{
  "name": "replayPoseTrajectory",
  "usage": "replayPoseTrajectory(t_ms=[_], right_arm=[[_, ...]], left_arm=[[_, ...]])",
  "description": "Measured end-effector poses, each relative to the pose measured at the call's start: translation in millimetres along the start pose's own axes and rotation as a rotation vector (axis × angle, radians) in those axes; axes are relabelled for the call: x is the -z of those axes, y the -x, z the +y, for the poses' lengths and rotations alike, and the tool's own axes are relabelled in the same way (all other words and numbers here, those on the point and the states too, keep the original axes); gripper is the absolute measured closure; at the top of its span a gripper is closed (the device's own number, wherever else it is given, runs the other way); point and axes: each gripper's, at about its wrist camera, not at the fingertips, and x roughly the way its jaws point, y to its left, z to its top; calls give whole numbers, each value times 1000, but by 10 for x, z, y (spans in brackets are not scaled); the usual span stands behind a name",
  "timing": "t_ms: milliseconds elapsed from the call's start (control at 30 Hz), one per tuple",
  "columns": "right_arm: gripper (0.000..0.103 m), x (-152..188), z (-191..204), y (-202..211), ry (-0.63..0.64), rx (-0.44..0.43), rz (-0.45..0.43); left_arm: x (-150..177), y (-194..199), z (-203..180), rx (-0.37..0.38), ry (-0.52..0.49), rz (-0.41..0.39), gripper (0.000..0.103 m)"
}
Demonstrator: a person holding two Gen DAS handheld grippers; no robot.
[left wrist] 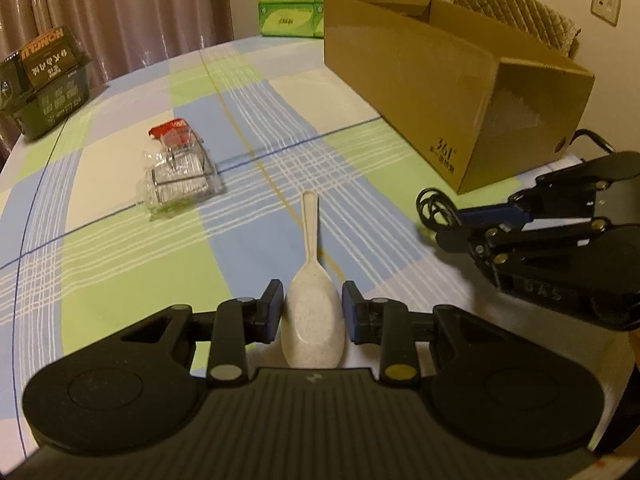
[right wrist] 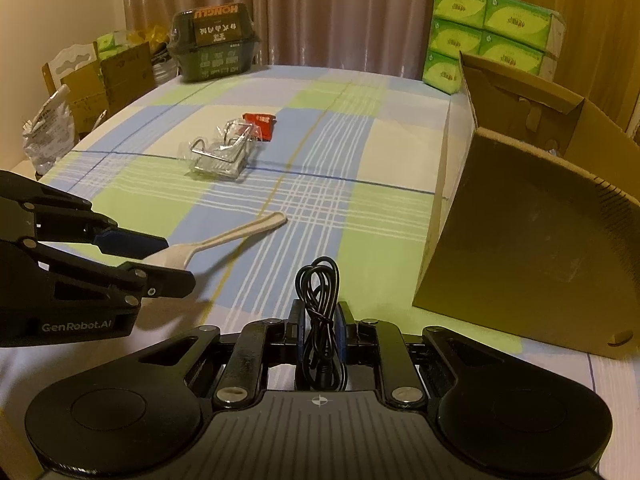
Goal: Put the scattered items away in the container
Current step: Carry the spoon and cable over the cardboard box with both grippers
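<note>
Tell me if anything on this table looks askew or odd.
The cardboard box has a flap sticking up crookedly. A crumpled clear packet with a red label lies loose on the tablecloth. Nothing spilled or broken shows.

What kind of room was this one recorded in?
Most likely a home dining room: a round table under a checked tablecloth, a padded dining chair behind it, curtains, and stacked tissue packs.

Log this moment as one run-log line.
left gripper: shut on spoon | right gripper: shut on cable | box: open
</note>
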Motion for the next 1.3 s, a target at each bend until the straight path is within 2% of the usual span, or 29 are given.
replayPoseTrajectory(t_ms=[300,500,633,733,900,1300], right_arm=[[91,24,-47,-13,-12,4,2],[91,44,-102,14,-23,10,-3],[91,65,-138,25,-33,14,-1],[91,81,-148,30,-35,14,1],[91,71,-128,73,-32,11,-8],[91,8,-80,204,-16,14,-33]], left_arm=[[84,-19,-23,-38,-23,29,76],[125,-6,9,-57,1,38,68],[163,27,27,-48,29,44,68],[159,38,26,-34,35,48,75],[148,65,-14,-43,14,29,76],[57,251,25,-62,39,-43,76]])
